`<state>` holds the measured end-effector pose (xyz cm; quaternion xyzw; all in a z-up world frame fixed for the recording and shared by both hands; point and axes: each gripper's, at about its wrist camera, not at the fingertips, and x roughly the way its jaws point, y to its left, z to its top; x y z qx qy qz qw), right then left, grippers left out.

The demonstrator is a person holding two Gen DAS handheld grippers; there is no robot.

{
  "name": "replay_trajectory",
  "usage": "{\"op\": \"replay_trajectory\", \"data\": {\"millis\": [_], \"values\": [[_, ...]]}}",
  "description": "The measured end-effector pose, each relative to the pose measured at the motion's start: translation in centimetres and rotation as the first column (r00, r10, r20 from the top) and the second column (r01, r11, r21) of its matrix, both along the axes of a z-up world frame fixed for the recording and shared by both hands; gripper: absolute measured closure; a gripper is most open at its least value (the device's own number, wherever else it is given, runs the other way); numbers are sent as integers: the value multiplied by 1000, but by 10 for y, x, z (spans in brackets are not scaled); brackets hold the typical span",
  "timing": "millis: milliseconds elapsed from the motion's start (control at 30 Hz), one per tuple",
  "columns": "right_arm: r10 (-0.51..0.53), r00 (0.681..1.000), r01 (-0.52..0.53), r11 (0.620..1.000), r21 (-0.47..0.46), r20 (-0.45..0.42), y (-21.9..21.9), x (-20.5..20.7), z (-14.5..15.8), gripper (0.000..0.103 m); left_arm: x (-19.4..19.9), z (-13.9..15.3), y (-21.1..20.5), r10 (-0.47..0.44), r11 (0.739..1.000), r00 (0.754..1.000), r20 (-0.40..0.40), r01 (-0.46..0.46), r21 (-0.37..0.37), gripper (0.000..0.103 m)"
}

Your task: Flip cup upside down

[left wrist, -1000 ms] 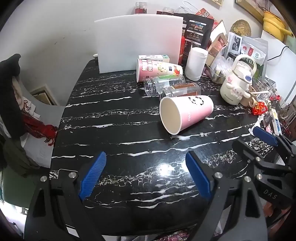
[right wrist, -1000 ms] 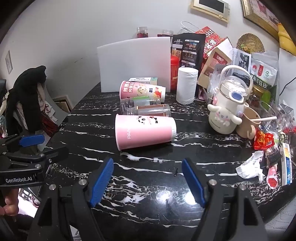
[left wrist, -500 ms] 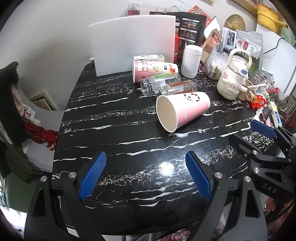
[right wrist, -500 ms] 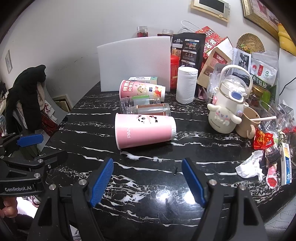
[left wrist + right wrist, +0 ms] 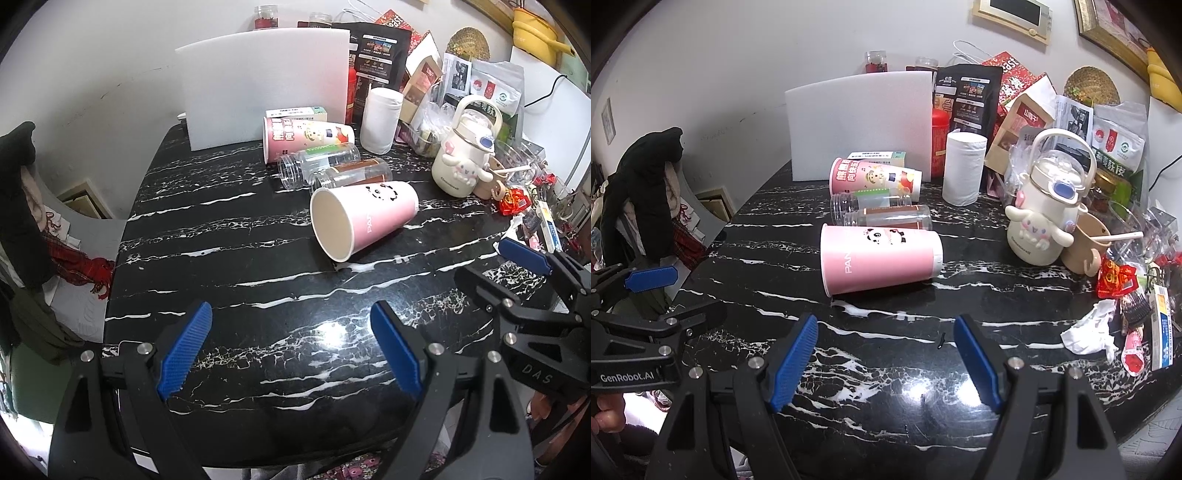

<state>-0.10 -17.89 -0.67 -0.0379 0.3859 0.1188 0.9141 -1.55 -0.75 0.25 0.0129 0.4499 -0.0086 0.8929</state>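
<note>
Left gripper: held low over the near edge of the black marble table, fingers spread wide, nothing gripped between them
Right gripper: held low over the near table edge, fingers also spread wide and empty; it is seen to the right side in the left wrist view
Pink panda cup: one, laid on its side in the middle of the table, well apart from both grippers; the open mouth is turned to the left, and the inside is seen empty
Clear plastic jars: two, laid on their sides just behind the cup, lids off; the contents cannot be told
Pink printed cup: one, on its side behind the jars
White cylinder: one, upright
Cartoon bottle: one, upright at the right
White foam board: one, stood against the wall
</note>
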Motion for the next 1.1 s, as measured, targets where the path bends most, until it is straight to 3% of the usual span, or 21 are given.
{"op": "replay_trajectory", "data": {"millis": [1100], "values": [[-11,1000,11,1000,2,-16,-8,5,-5,26,14,-4,-7,-24,1000,999,-25,24,-12,16]]}}
